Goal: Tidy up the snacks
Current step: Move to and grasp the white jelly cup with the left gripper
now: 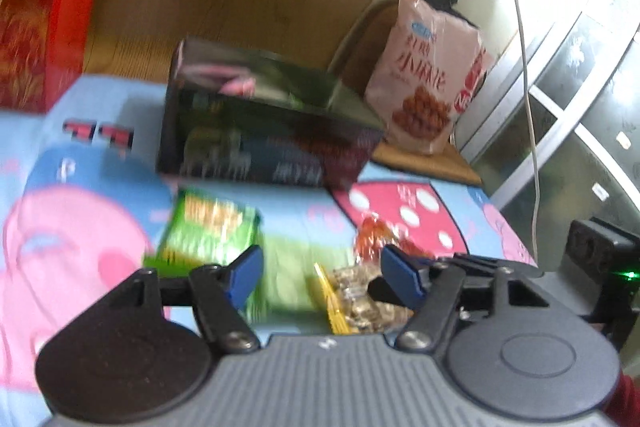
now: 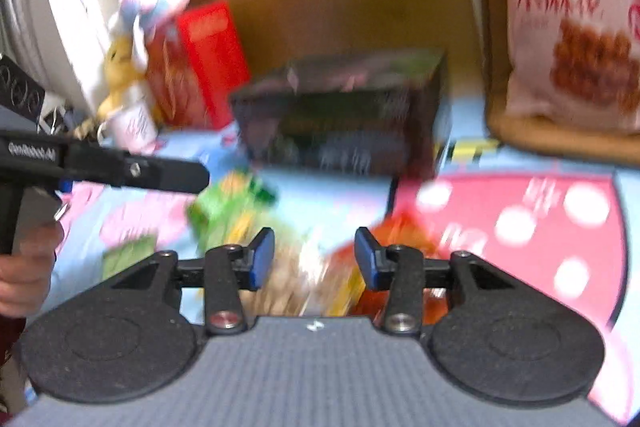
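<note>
Though blurred, green snack packet [image 1: 208,227], seemingly crinkled

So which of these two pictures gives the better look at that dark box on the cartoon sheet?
The left wrist view. There the dark box shows its top and front with fairly firm edges, though the print is smeared. In the right wrist view the same box sits whole in the middle but is blurred much more, so its faces run together.

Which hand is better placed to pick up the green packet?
Probably the left: its open tool has the green packet just ahead, while the right tool faces the orange packet.
</note>
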